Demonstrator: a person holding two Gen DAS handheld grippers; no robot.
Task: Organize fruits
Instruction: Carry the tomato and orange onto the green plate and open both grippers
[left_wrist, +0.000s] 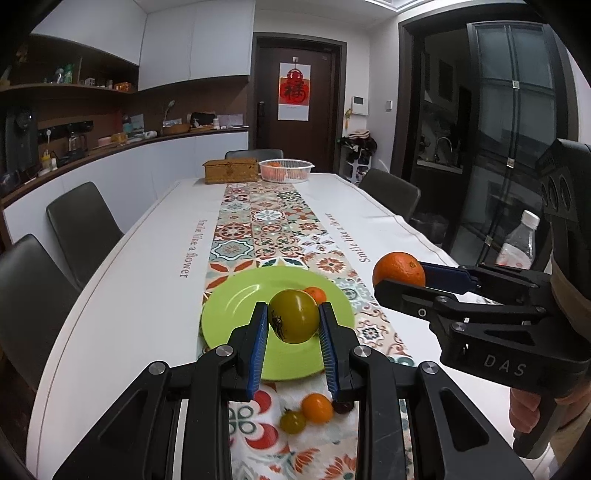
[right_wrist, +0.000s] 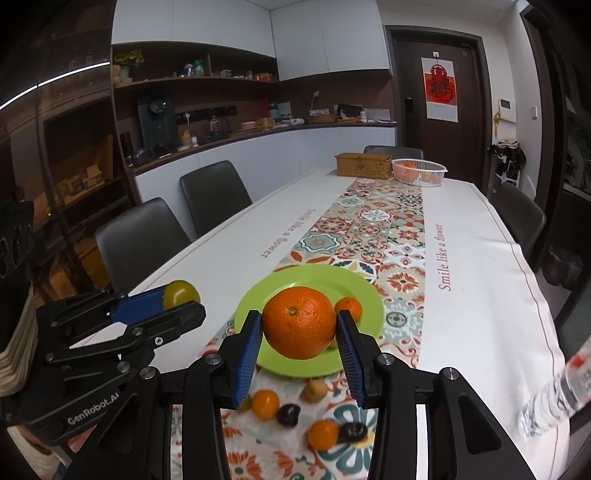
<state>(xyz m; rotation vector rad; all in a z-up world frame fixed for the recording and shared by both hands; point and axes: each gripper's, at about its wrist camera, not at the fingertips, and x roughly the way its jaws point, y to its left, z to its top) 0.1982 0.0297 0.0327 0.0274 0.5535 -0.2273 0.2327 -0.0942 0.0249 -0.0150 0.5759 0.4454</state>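
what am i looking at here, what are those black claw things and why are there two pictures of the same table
There is no robot here: a person holds a two-finger gripper in each hand, and each has a camera looking out along its fingers. One picture comes from the left gripper, the other from the right gripper; each also catches the other off to the side. The left one is shut on a yellow-green tomato; the right one is shut on a big orange. Below them, a green plate with one small orange fruit sits on a patterned table runner. More small fruits lie loose on the runner in front of the plate.
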